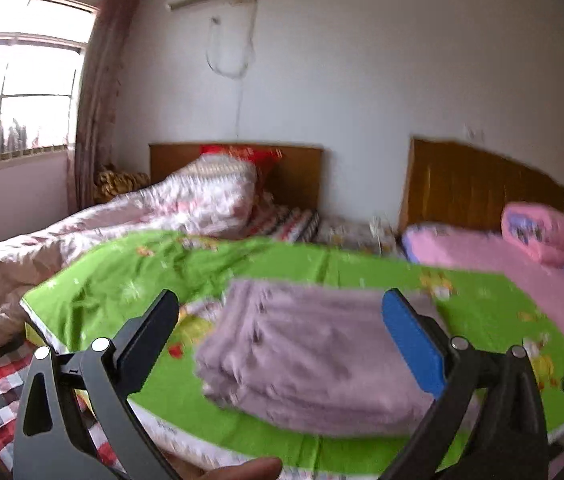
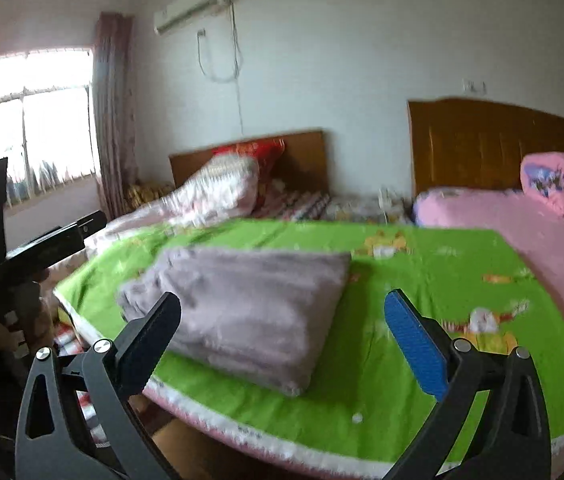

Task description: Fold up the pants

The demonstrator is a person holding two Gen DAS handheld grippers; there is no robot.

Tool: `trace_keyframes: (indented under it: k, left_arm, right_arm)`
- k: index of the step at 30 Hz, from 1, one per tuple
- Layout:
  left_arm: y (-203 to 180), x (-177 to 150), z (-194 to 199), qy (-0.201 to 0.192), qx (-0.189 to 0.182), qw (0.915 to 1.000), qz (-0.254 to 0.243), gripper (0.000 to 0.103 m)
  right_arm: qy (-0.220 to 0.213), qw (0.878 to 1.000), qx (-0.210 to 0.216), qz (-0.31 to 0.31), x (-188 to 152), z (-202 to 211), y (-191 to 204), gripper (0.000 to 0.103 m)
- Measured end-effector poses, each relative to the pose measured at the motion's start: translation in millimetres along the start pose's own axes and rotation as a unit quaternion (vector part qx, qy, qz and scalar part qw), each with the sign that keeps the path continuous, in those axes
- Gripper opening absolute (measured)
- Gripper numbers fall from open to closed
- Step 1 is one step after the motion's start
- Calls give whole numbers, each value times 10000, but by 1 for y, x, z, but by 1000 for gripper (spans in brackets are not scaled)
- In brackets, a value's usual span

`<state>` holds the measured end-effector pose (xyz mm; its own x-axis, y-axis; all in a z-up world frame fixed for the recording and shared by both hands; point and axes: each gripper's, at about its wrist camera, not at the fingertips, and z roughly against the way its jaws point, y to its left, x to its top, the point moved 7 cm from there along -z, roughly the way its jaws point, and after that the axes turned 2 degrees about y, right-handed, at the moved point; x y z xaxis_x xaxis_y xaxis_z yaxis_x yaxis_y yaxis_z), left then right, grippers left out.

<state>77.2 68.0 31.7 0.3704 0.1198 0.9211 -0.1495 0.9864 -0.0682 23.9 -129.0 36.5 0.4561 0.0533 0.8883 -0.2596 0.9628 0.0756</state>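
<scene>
Left gripper [image 1: 280, 334] nearest the lens, fingers spread wide, nothing between them; a fingertip [image 1: 242, 470] is cut off at the bottom edge. Right gripper [image 2: 282, 336] likewise spread and empty. Folded pale-lilac fleece pants [image 2: 250, 312] lie on the green printed sheet [image 2: 422, 280], toward its near-left corner. Motion blur hides the fold edges. Rumpled pink floral quilt [image 1: 82, 232] far left; pink bed [image 2: 542, 240] right.

Home bedroom: two beds [image 2: 502, 216], quilts [image 1: 186, 196].
</scene>
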Motion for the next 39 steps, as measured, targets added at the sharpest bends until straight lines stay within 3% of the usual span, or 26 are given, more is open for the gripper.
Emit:
trace_keyframes:
  k: [7,11,39]
  left_arm:
    - [-28,-57,-20,1000,-204,9945,-234,101]
    - [-33,-62,-15,902,-185,9948,-435,101]
    - [-36,-58,-11,792,-159,9956,-475,101]
  right_arm:
    - [393,9987,-140,288,-21,-13,5,98]
    - [469,9982,-98,363,-25,-14,10,98]
    - [609,9971,-57,453,-31,-20,13,98]
